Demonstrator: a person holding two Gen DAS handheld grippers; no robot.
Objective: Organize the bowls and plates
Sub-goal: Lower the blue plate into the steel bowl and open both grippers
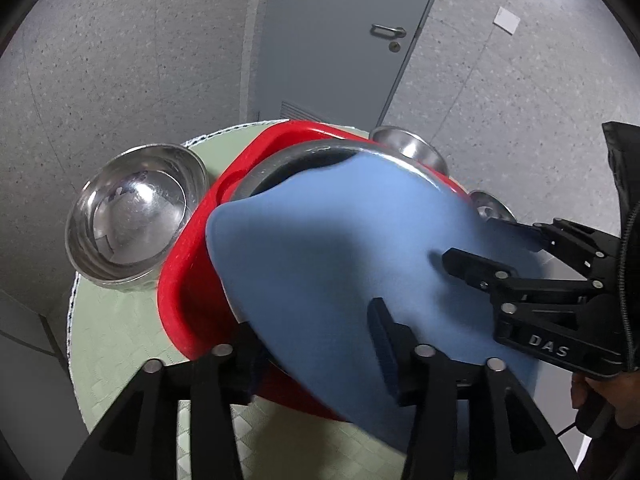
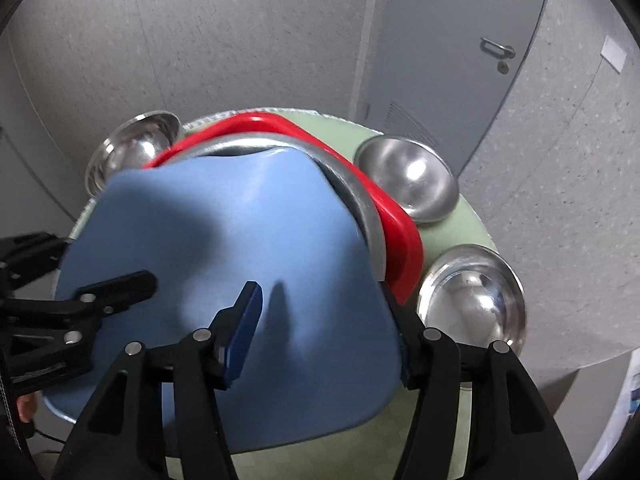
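A large blue plate point(image 1: 320, 248) point(image 2: 224, 220) lies tilted over a steel dish point(image 1: 304, 152) point(image 2: 360, 200) inside a red tray point(image 1: 180, 280) point(image 2: 400, 232). My left gripper point(image 1: 316, 340) straddles the plate's near edge, jaws apart. One blue-padded finger point(image 1: 384, 340) is above the plate and the other is mostly hidden beneath it. My right gripper point(image 2: 324, 308) straddles the plate's other side the same way, with one finger point(image 2: 244, 320) over the plate and one at its rim. Each wrist view also shows the other gripper point(image 1: 484, 240) point(image 2: 88, 260) across the plate, jaws parted.
The tray stands on a round table with a pale green cloth point(image 1: 116, 340) point(image 2: 472, 216). A steel bowl point(image 1: 128, 220) point(image 2: 132, 148) stands left of the tray, and two more point(image 2: 408, 176) point(image 2: 472, 296) stand right of it. Grey walls and a door point(image 1: 340, 40) lie behind.
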